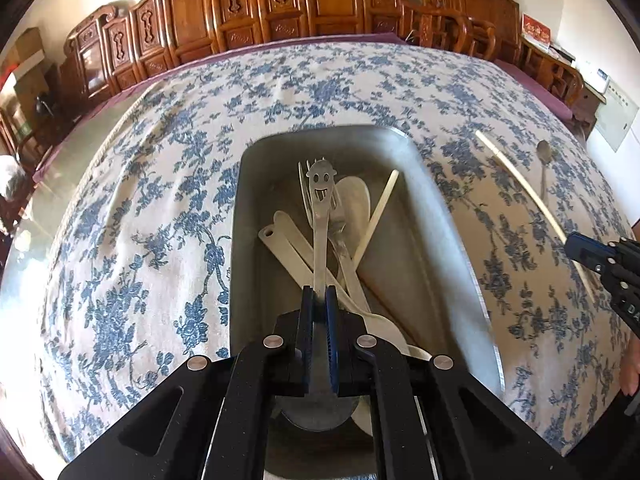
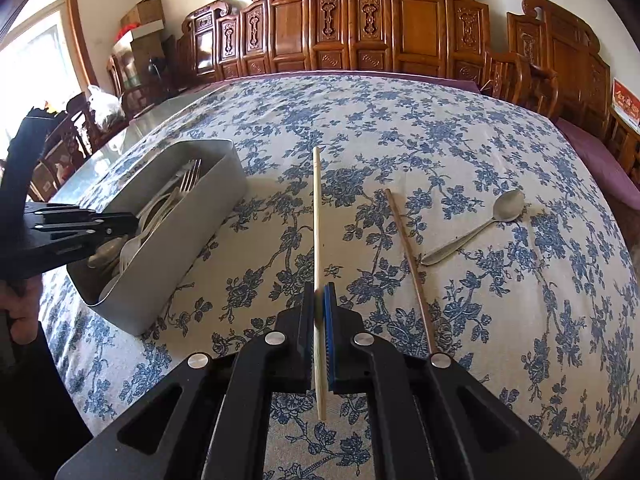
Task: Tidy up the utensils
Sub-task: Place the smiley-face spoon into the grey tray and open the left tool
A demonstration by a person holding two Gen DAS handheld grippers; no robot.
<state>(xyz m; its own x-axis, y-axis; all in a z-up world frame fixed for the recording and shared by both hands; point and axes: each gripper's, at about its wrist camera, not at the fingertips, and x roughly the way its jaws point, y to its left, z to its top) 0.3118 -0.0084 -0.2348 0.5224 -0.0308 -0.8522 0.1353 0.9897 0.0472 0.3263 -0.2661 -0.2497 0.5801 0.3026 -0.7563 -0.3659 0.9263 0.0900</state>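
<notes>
My left gripper (image 1: 319,294) is shut on a steel spoon with a smiley-face handle end (image 1: 320,216), held over the grey metal bin (image 1: 432,216). The spoon's bowl shows under the jaws. In the bin lie a fork (image 1: 306,192), white plastic utensils (image 1: 288,248) and a pale chopstick (image 1: 378,214). My right gripper (image 2: 319,296) is shut on a pale chopstick (image 2: 317,216), held above the floral cloth. The right wrist view also shows the bin (image 2: 176,256) at left, with the left gripper (image 2: 76,228) over its near end.
A brown chopstick (image 2: 408,264) and a steel spoon (image 2: 476,228) lie on the blue-flowered tablecloth (image 2: 400,140) right of the held chopstick. Carved wooden chairs (image 2: 400,24) line the table's far side. A hand (image 2: 22,308) grips the left tool.
</notes>
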